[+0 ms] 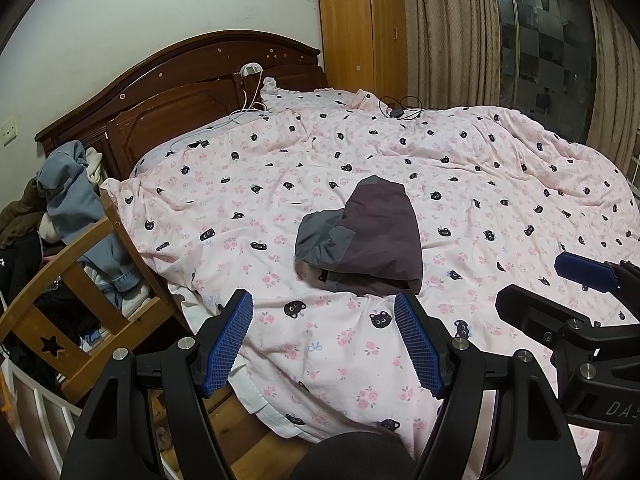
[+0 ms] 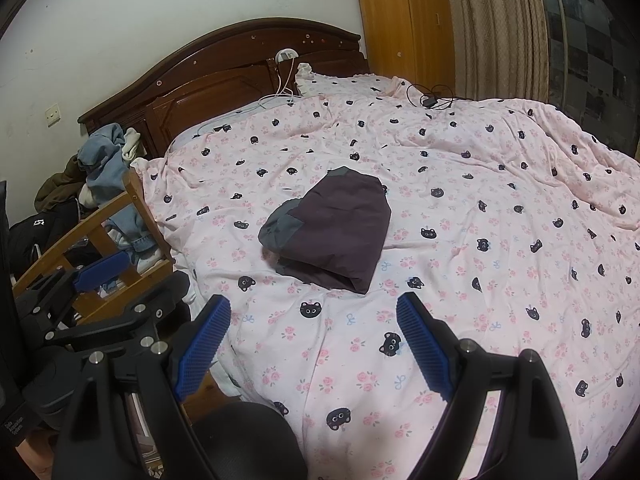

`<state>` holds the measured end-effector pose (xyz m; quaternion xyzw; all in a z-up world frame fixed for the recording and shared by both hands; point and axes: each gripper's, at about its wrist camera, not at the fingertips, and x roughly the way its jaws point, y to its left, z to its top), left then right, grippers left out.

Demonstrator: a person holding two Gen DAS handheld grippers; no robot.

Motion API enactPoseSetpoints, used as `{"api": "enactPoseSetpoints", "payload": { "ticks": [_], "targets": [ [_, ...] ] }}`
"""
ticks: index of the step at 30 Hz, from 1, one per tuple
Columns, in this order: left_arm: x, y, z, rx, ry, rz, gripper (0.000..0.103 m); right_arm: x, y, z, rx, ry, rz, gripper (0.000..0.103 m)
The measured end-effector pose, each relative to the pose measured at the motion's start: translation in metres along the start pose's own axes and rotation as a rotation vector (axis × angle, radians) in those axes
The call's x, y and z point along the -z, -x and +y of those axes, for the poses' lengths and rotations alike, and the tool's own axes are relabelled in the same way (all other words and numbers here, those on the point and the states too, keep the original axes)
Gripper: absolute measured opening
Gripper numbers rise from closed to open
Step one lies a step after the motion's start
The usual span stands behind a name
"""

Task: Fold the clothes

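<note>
A dark purple and grey garment lies folded into a compact bundle on the pink cat-print quilt, near the bed's middle. My left gripper hovers open over the near edge of the bed, just short of the garment, with nothing between its blue pads. My right gripper also stands open and empty, a little short of the bundle. Each gripper shows at the side of the other's view: the right gripper, the left gripper.
A wooden chair piled with jeans and other clothes stands left of the bed. Behind are a dark wooden headboard, a wardrobe and curtains. A black cable and charger lie near the pillow.
</note>
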<state>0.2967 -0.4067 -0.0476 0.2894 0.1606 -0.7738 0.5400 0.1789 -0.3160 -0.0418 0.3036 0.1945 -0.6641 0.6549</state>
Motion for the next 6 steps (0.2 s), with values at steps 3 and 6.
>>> {"api": "enactPoseSetpoints", "payload": {
  "ticks": [3, 6],
  "targets": [
    [0.0001, -0.0006, -0.0005, 0.001, -0.001, 0.0, 0.069, 0.0002, 0.0, -0.0004, 0.001, -0.001, 0.0, 0.087],
    [0.0, -0.0015, -0.0009, 0.005, 0.003, 0.004, 0.069, 0.0003, -0.0005, -0.0008, 0.001, -0.002, 0.001, 0.087]
  ]
}}
